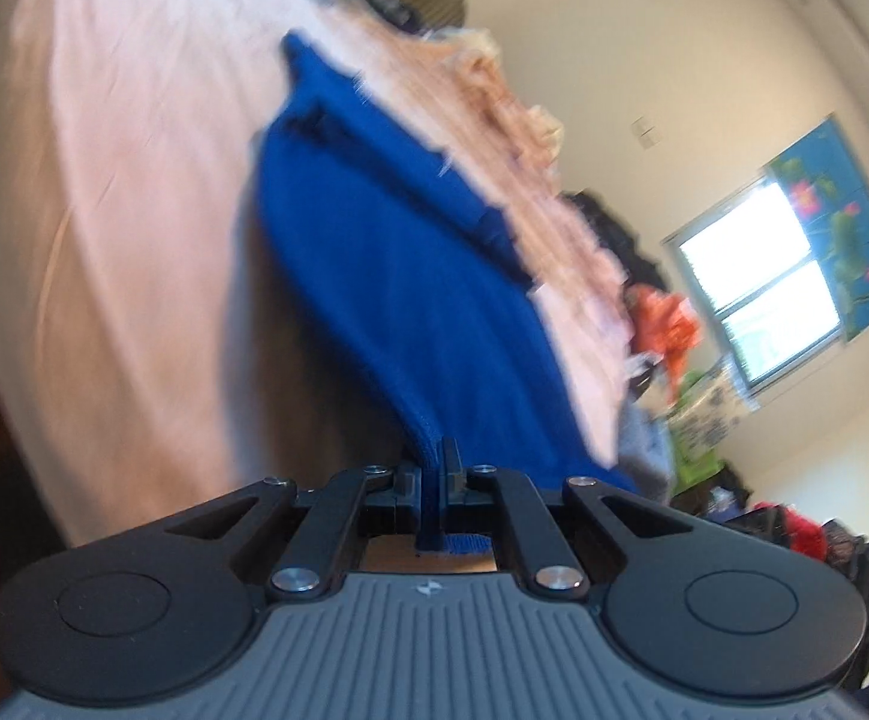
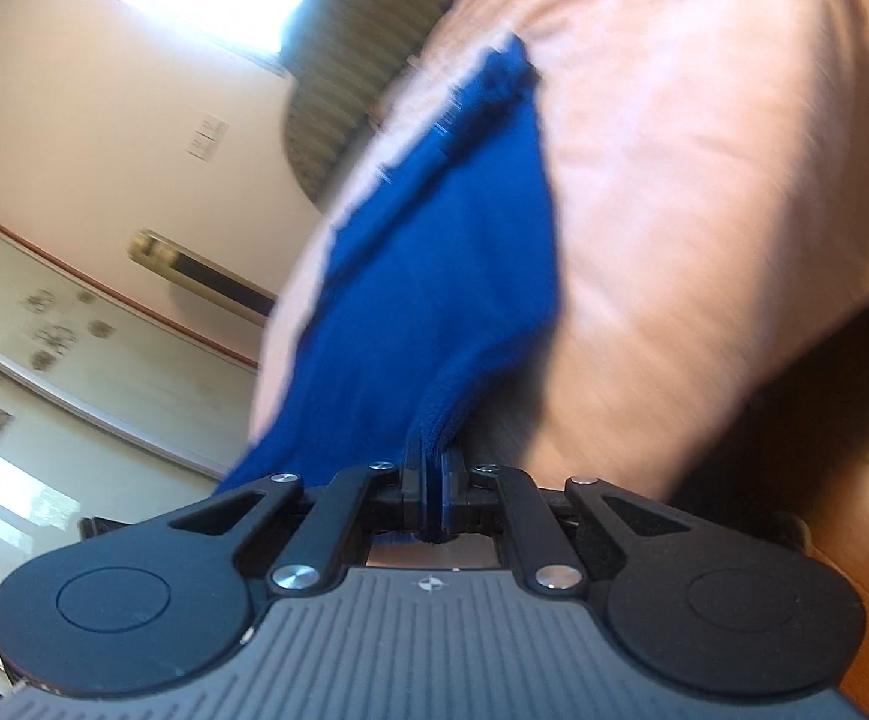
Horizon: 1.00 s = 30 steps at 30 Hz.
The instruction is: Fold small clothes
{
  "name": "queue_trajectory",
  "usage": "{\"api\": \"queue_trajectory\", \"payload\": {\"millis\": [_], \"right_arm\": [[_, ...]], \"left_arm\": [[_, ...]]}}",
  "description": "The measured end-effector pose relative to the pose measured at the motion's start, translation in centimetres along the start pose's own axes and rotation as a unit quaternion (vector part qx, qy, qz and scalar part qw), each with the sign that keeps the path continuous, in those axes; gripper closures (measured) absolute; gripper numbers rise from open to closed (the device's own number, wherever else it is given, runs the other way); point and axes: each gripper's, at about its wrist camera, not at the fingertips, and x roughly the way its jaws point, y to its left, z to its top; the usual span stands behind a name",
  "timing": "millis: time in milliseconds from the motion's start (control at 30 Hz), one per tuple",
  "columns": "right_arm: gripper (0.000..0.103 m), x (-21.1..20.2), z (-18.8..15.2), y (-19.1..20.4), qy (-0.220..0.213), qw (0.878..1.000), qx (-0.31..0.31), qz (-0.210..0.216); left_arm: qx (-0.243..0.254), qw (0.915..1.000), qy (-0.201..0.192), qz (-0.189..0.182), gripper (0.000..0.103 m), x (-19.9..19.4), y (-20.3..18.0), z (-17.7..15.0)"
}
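Observation:
A blue knitted garment (image 1: 386,252) stretches away from my left gripper (image 1: 434,462), which is shut on its near edge. The cloth lies over a pale pink bed sheet (image 1: 104,180). In the right wrist view the same blue garment (image 2: 446,264) runs up from my right gripper (image 2: 434,468), also shut on a bunched edge of it. Both views are tilted and blurred. The far end of the garment shows a dark band, but its shape is unclear.
A heap of peach and cream clothes (image 1: 524,138) lies beyond the garment. Orange and green items (image 1: 674,330) pile up near a bright window (image 1: 758,282). A striped headboard (image 2: 350,72) and a cream wall (image 2: 104,138) show on the right wrist side. A wooden floor (image 2: 854,480) lies below the bed.

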Motion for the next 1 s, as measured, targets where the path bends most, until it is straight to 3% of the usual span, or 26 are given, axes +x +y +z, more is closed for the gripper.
{"api": "queue_trajectory", "payload": {"millis": [233, 467, 700, 833, 900, 933, 967, 1000], "right_arm": [[0.094, 3.1, 8.3, 1.6, -0.076, 0.995, -0.014, 0.056], [0.094, 10.6, 19.3, 1.3, -0.114, 0.990, -0.006, 0.077], [0.094, 18.6, 29.6, -1.0, -0.119, 0.992, 0.004, 0.034], [0.094, 24.1, 33.6, -4.3, -0.104, 0.994, 0.031, -0.020], [0.087, 26.7, 34.4, -5.3, -0.090, 0.994, 0.043, -0.043], [0.079, 27.5, 34.4, -5.5, -0.089, 0.993, 0.050, -0.058], [0.059, 28.0, 34.4, -5.5, -0.088, 0.993, 0.050, -0.064], [0.048, 28.0, 34.2, -5.3, -0.098, 0.992, 0.043, -0.066]], "left_arm": [[0.012, 0.9971, -0.051, -0.055, 0.098, 1.4, -0.9, 6.6], [-0.002, 0.9951, -0.082, -0.056, 0.098, 7.8, 0.0, 16.1], [0.017, 0.9935, -0.108, -0.031, 0.098, 15.5, 0.2, 25.8], [0.024, 0.9918, -0.123, 0.024, 0.098, 20.8, 1.9, 29.9], [0.015, 0.9912, -0.114, 0.065, 0.098, 23.7, 3.3, 31.3], [-0.001, 0.9912, -0.107, 0.078, 0.098, 24.9, 4.4, 31.9], [-0.018, 0.9907, -0.108, 0.080, 0.096, 25.5, 5.3, 32.3], [-0.034, 0.9905, -0.112, 0.072, 0.088, 25.8, 6.1, 32.9]]}}
